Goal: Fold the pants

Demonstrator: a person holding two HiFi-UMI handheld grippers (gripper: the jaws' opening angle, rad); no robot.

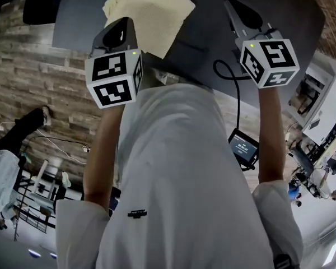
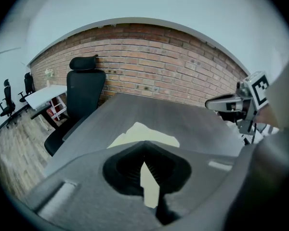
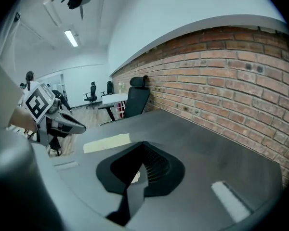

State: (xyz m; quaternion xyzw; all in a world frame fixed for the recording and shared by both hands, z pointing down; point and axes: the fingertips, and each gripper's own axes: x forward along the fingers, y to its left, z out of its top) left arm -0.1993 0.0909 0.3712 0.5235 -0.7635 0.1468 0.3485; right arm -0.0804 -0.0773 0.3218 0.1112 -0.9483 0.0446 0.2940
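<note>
Left tongs [image 1: 122, 22] and right tongs [image 1: 231, 3], both clenched empty, hang above my desk [image 1: 213, 43]; dropping the left tips risks snagging the folded pants [image 1: 152, 10] beneath, undoing the fold.

I hold both arms out ahead of me, well apart. My left forearm [image 1: 103, 150] and right forearm [image 1: 271, 133] are bare below white sleeves [image 1: 78, 228]. My left tongs [image 1: 121, 22] have their jaws pressed together, and so do my right tongs [image 1: 231, 1]. Both tongs tilt forward and down, and their marker cubes [image 1: 115, 77] face me.
</note>
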